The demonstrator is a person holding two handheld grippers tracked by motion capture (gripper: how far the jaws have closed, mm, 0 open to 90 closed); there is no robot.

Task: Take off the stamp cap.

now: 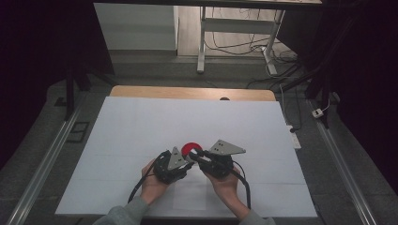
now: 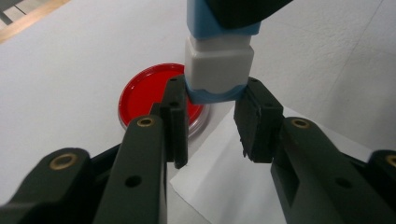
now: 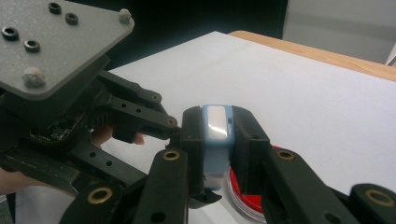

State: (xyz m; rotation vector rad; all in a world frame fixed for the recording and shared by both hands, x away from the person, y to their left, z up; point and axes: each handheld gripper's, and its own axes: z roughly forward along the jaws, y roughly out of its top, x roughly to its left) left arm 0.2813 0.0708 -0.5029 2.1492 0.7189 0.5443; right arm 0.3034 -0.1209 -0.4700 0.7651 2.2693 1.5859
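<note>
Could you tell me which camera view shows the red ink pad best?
The left gripper view: the red ink pad lies open, mostly unobstructed behind the jaws. The high view shows a small red disc; the right gripper view shows just an edge.

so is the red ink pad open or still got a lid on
Open: the red ink pad shows its bare red face, no lid over it. The stamp, gripped by both grippers, hangs beside it over the table.

Blue-white stamp clamped in right claw, its white end betw left claw pads; red ink pad just beyond.
</note>
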